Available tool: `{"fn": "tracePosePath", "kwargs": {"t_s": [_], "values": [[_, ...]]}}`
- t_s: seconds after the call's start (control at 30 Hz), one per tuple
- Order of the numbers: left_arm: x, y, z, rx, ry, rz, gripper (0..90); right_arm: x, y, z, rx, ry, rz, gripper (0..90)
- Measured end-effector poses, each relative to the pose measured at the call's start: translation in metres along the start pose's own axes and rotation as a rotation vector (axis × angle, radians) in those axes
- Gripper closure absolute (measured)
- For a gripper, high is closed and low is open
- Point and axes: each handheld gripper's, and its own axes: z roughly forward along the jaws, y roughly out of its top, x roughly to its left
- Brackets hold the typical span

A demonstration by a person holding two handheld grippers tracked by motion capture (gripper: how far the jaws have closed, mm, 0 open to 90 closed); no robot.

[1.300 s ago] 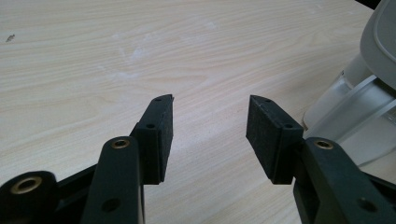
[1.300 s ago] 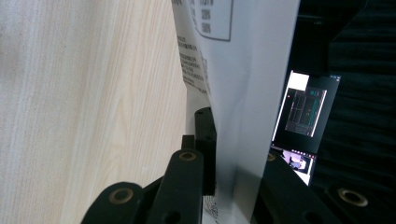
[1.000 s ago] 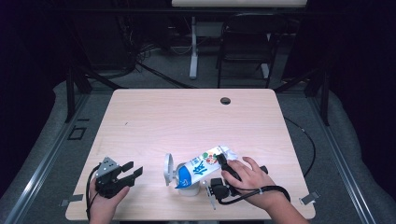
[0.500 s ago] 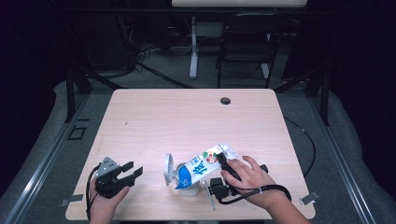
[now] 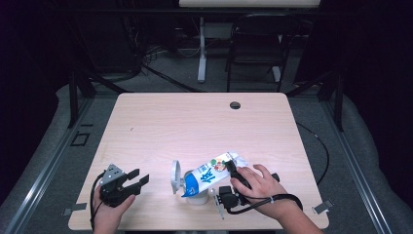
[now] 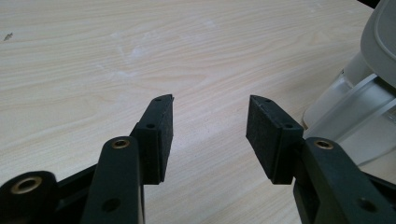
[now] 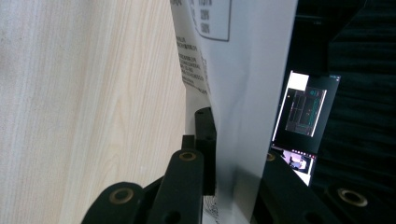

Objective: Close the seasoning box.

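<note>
My right gripper [image 5: 233, 171] is clamped on the flattened top end of the blue-and-white paper milk carton [image 5: 207, 175], which lies tilted, long axis running from my right hand down-left, its blue end dipping into the white plastic jug with an upright open lid [image 5: 176, 176] near the front edge of the pale wooden table [image 5: 195, 122]. My left gripper [image 5: 130, 181] rests well apart to the left, jaws open and empty, pointing toward the jug.

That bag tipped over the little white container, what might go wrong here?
The right tool pinches only the bag's thin top end, so the bag might slip free. Its open mouth hangs over the white container, which nothing steadies; it might tip or slide. The left tool sits open and apart from it.
</note>
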Motion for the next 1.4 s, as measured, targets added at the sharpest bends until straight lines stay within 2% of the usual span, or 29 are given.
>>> {"fn": "tracePosePath", "kwargs": {"t_s": [0.1, 0.23, 0.37, 0.43, 0.7, 0.9, 1.13, 1.23, 1.27, 1.4], "values": [[0.0001, -0.0001, 0.0002, -0.001, -0.001, 0.000, 51.6, 0.0003, -0.0002, 0.0001, -0.013, 0.002, 0.015, 86.8], [0.0001, -0.0001, 0.0004, 0.002, 0.000, 0.003, 51.6, -0.0005, 0.0005, -0.0019, -0.023, 0.009, 0.059, 86.9], [0.0001, -0.0001, 0.0003, 0.001, 0.001, 0.003, 51.6, -0.0018, 0.0018, -0.0039, -0.010, 0.017, 0.068, 86.9], [0.0003, -0.0002, 0.0003, 0.000, 0.000, 0.003, 51.6, -0.0001, 0.0018, -0.0027, -0.033, 0.018, 0.093, 86.9], [0.0002, 0.0001, -0.0001, 0.001, 0.001, 0.002, 51.6, 0.0024, 0.0019, -0.0032, -0.036, 0.033, 0.133, 86.9], [-0.0003, 0.0000, 0.0004, 0.001, 0.001, 0.002, 51.6, 0.0020, 0.0000, -0.0039, -0.058, 0.032, 0.194, 86.9], [0.0004, -0.0004, 0.0004, 0.000, 0.002, 0.000, 51.6, 0.0031, 0.0017, -0.0058, -0.058, 0.046, 0.237, 86.9], [0.0004, -0.0003, 0.0002, -0.001, 0.001, -0.001, 51.6, 0.0047, 0.0007, -0.0045, -0.091, 0.044, 0.269, 86.9], [0.0005, -0.0003, 0.0002, -0.001, 0.001, 0.000, 51.6, 0.0042, 0.0007, -0.0057, -0.081, 0.051, 0.274, 86.9], [0.0003, -0.0003, 0.0003, 0.000, 0.001, 0.001, 51.6, 0.0058, -0.0013, -0.0055, -0.100, 0.050, 0.316, 87.0]]}}
